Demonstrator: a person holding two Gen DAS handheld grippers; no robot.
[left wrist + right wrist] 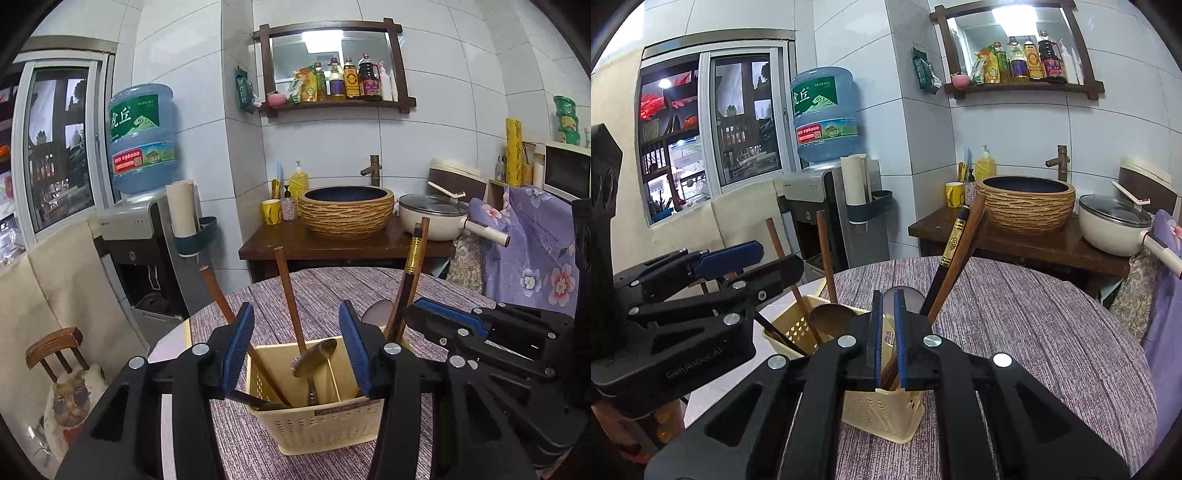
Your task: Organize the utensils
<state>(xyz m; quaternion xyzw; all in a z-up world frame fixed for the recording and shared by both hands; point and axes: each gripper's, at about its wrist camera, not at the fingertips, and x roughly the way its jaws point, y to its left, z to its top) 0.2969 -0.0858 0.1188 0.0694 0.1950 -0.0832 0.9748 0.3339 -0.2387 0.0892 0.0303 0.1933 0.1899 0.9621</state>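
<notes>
A cream perforated utensil basket point(325, 424) stands on the round purple-clothed table point(332, 291). It holds wooden-handled utensils point(290, 299), a brass spoon point(314, 358) and dark chopsticks with a gold band point(412, 266). My left gripper point(297, 347) is open, its blue pads on either side of the basket's top. My right gripper point(888, 332) sits just above the basket point(886, 413), jaws almost closed with a thin gap; the chopsticks point(951, 251) rise just beyond its tips. It also shows in the left wrist view point(424, 319) beside the chopsticks.
A wooden counter point(332, 247) behind the table carries a striped basin point(345, 210), a white pot point(432, 218) and a yellow cup point(271, 212). A water dispenser point(140, 236) stands at left. A small chair point(55, 350) is low left. Floral cloth point(532, 254) hangs at right.
</notes>
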